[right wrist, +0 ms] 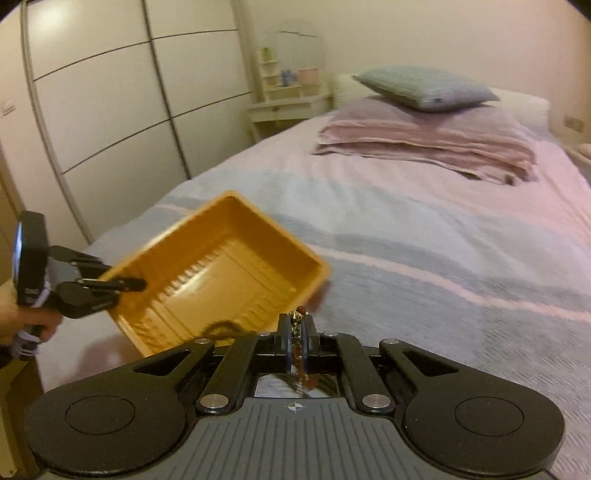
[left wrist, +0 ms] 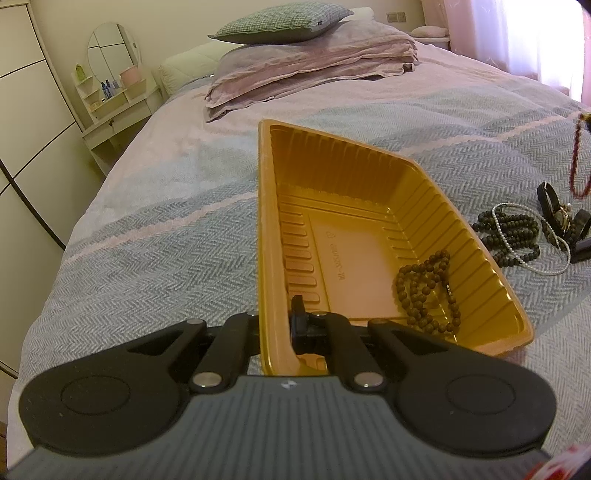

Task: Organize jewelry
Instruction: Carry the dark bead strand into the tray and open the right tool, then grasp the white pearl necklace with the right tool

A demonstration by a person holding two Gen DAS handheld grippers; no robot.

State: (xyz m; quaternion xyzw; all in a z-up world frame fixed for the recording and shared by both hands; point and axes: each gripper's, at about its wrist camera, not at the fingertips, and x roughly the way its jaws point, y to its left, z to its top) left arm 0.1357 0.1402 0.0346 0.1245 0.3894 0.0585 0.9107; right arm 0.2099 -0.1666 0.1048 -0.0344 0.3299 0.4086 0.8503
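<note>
A gold plastic tray (left wrist: 461, 206) lies on the bed; it also shows in the right wrist view (right wrist: 236, 201). My left gripper (left wrist: 279, 317) is shut on the tray's near-left wall and shows in the right wrist view (right wrist: 122, 282). A brown bead bracelet (left wrist: 424, 288) lies in the tray's near right corner. My right gripper (right wrist: 295, 332) is shut on a red bead string with a gold charm (right wrist: 297, 317), held above the bed near the tray; the string hangs at the right edge of the left wrist view (left wrist: 576, 158). A pile of dark beads, a pearl strand and a watch (left wrist: 524, 232) lies right of the tray.
A folded pink blanket (left wrist: 310, 70) with a green pillow (left wrist: 280, 20) sits at the head of the bed. A white wardrobe (right wrist: 110, 92) and a small vanity with a mirror (left wrist: 110, 85) stand left of the bed.
</note>
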